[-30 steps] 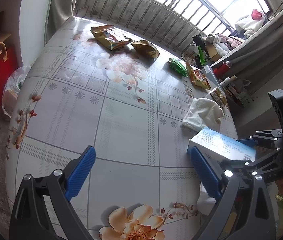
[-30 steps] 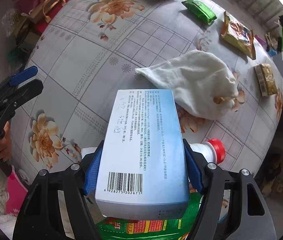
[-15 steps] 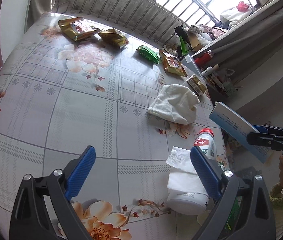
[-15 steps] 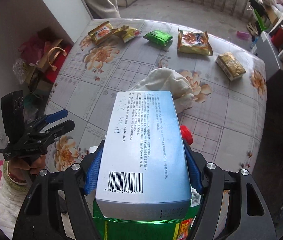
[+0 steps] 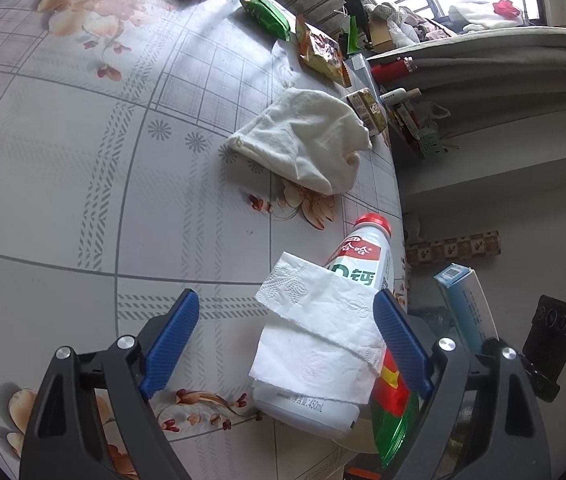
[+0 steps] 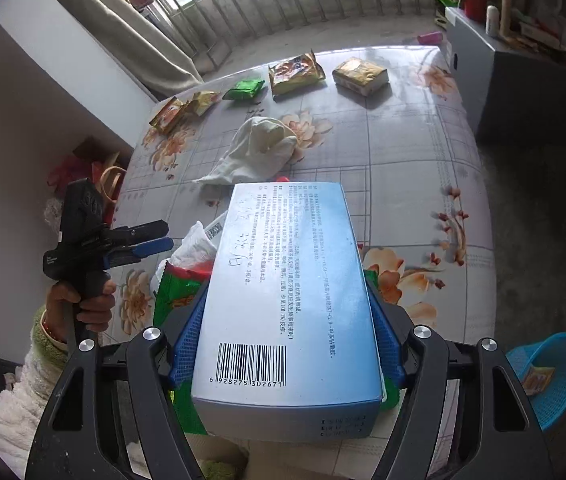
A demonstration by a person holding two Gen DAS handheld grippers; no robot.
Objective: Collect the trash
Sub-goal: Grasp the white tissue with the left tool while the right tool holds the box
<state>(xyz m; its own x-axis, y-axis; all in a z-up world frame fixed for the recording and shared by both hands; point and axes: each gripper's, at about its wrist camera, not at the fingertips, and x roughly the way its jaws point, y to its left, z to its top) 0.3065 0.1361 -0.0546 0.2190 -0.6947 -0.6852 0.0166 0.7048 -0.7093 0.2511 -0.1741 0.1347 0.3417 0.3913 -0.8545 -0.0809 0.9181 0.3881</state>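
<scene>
My right gripper (image 6: 285, 332) is shut on a light blue carton box (image 6: 287, 292), held above the table's near edge; the box also shows in the left wrist view (image 5: 465, 304). My left gripper (image 5: 287, 340) is open, its jaws on either side of a white tissue (image 5: 319, 336) draped over a lying white drink bottle with a red cap (image 5: 357, 256). A green and red snack bag (image 5: 395, 412) lies under the bottle. A blue basket (image 6: 549, 376) with a wrapper in it stands on the floor at the right.
A white cloth (image 5: 307, 140) lies mid-table on the floral tablecloth (image 5: 83, 160). Several snack packets (image 6: 295, 74) line the far edge. A grey cabinet (image 6: 495, 64) stands at the far right. Red bags (image 6: 79, 168) sit on the floor at the left.
My left gripper has moved forward and right, so the tissue and bottle now lie between its jaws. My right gripper has lifted and pulled back with the box; the basket has come into view.
</scene>
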